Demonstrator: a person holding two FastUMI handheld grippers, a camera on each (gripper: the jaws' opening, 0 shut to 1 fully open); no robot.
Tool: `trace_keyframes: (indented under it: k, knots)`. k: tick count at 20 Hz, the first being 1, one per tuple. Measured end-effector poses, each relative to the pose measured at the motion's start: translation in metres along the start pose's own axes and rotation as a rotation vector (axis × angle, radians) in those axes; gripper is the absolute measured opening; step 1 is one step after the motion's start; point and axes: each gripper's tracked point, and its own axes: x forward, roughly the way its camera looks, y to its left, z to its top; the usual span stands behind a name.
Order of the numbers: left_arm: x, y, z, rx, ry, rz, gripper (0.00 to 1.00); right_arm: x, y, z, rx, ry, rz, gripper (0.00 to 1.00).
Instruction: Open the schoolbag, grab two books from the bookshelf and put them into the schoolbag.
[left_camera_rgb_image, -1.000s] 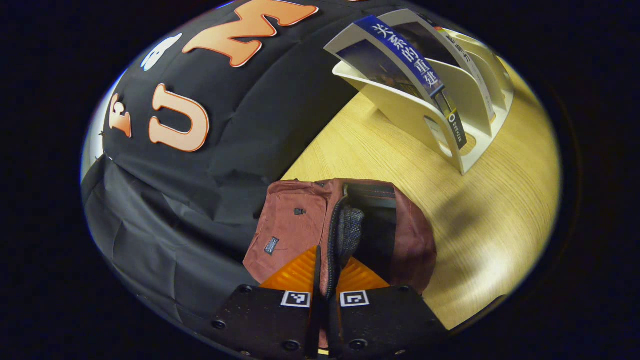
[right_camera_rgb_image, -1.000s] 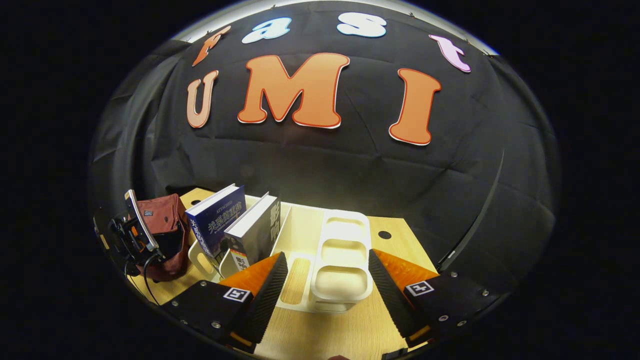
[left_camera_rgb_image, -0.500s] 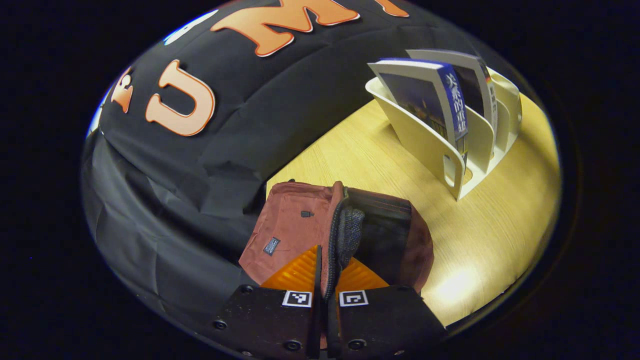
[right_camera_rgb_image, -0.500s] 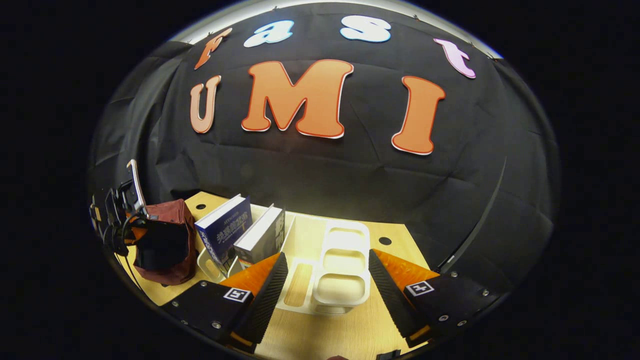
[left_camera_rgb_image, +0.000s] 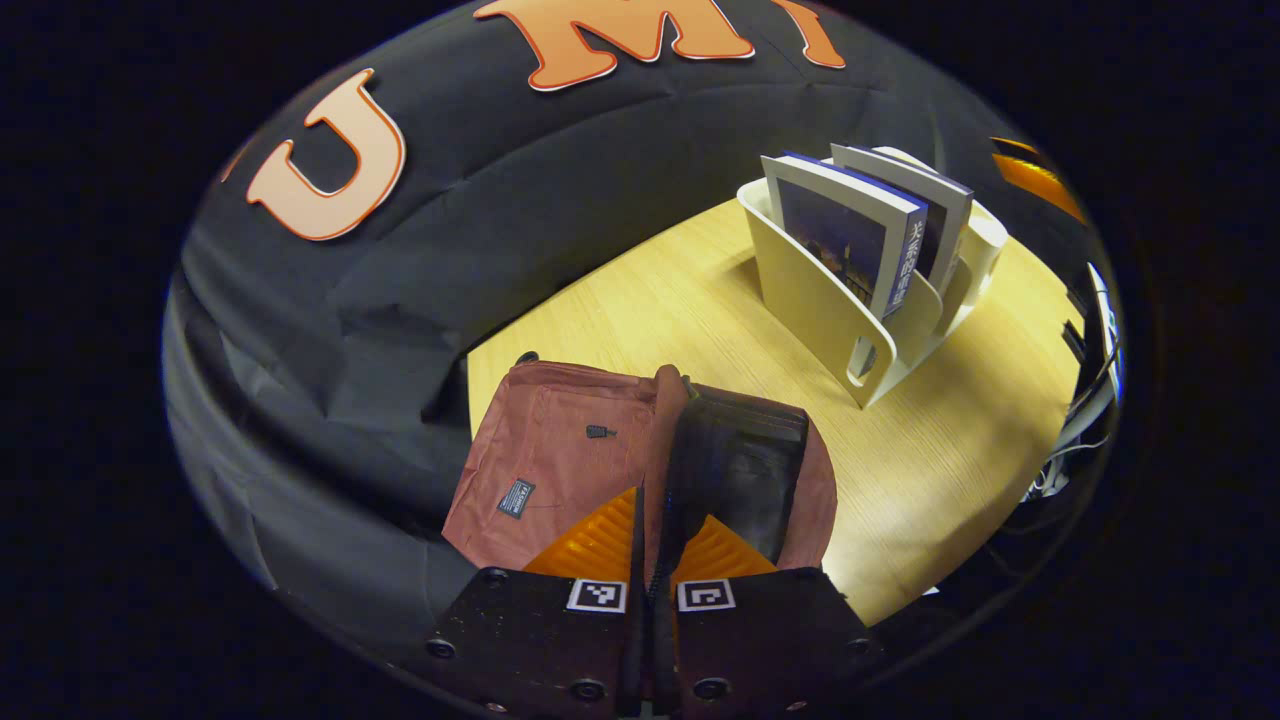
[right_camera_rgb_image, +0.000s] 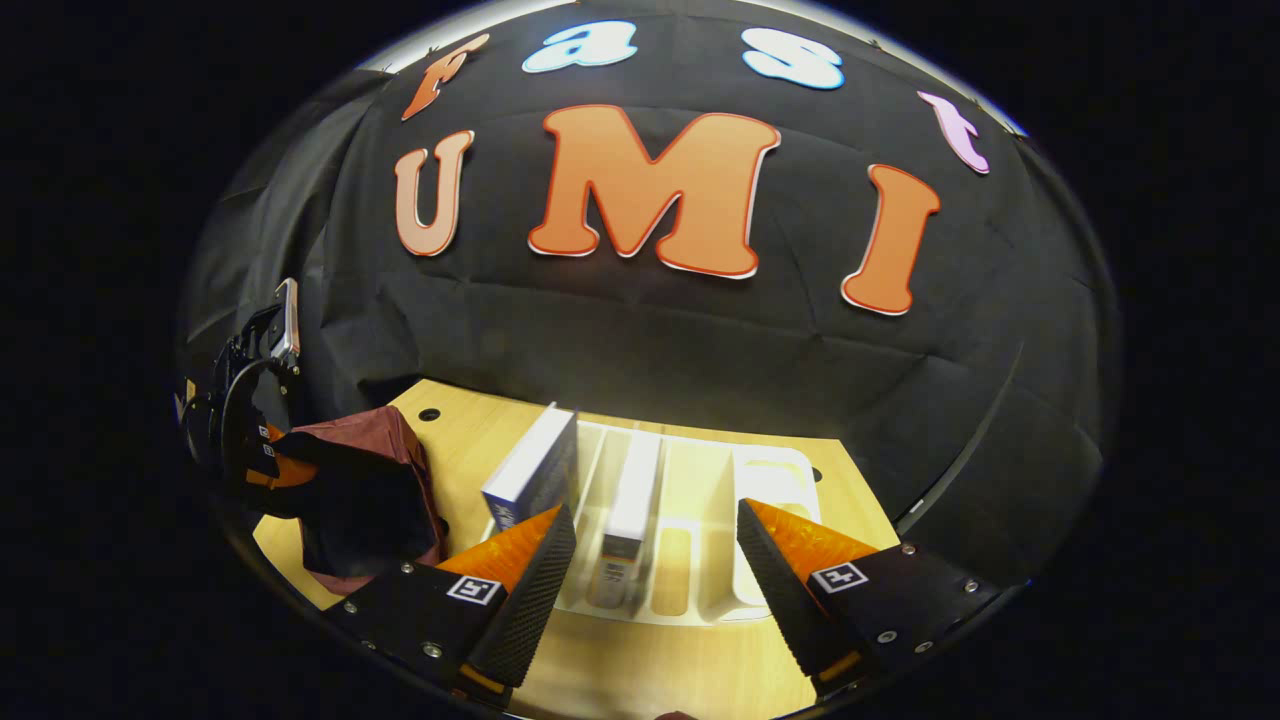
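left tool (left_camera_rgb_image: 655, 530) clenched on the open lip of the schoolbag (left_camera_rgb_image: 560, 460), bag interior too dark to read | right tool (right_camera_rgb_image: 655, 570) spread wide, grasping nothing, above the bookshelf (right_camera_rgb_image: 700, 520) | two books (right_camera_rgb_image: 535, 470) upright in its slots, lower halves hidden | all on the table (left_camera_rgb_image: 700, 310)

The schoolbag (left_camera_rgb_image: 560, 470) stands on the desk (left_camera_rgb_image: 700, 320) close to the booth wall, its mouth open upward. In the right gripper view the bookshelf (right_camera_rgb_image: 690, 540) sits on the desk to the bag's right, well apart. Two books (right_camera_rgb_image: 535, 470) stand upright in the bookshelf's slots nearest the bag, side by side.
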Motion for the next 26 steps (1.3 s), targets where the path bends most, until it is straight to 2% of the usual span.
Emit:
trace_keyframes:
  k: [5, 8, 11, 16, 20, 22, 26]
  knots:
    - [-0.005, 0.021, 0.009, 0.051, 0.004, -0.173, 0.05, 0.017, 0.055, 0.011, 0.0, 0.099, -0.008, 0.97]
    - [-0.008, 0.031, 0.017, 0.067, -0.013, -0.244, 0.05, 0.027, 0.081, 0.015, 0.019, 0.178, 0.021, 0.97]
    - [-0.009, 0.045, 0.025, 0.11, -0.016, -0.29, 0.05, 0.036, 0.088, 0.012, 0.058, 0.299, 0.008, 0.97]
    - [-0.008, 0.056, 0.038, 0.121, -0.013, -0.308, 0.04, 0.05, 0.098, 0.012, 0.085, 0.451, 0.066, 0.97]
    - [-0.004, 0.058, 0.041, 0.118, -0.001, -0.311, 0.05, 0.069, 0.102, 0.001, 0.0, 0.583, 0.118, 0.97]
    - [-0.003, 0.059, 0.042, 0.104, 0.001, -0.308, 0.05, 0.081, 0.105, -0.008, -0.039, 0.634, 0.127, 0.91]
    - [0.002, 0.061, 0.04, 0.093, 0.009, -0.302, 0.05, 0.111, 0.112, -0.027, 0.037, 0.759, 0.145, 0.79]
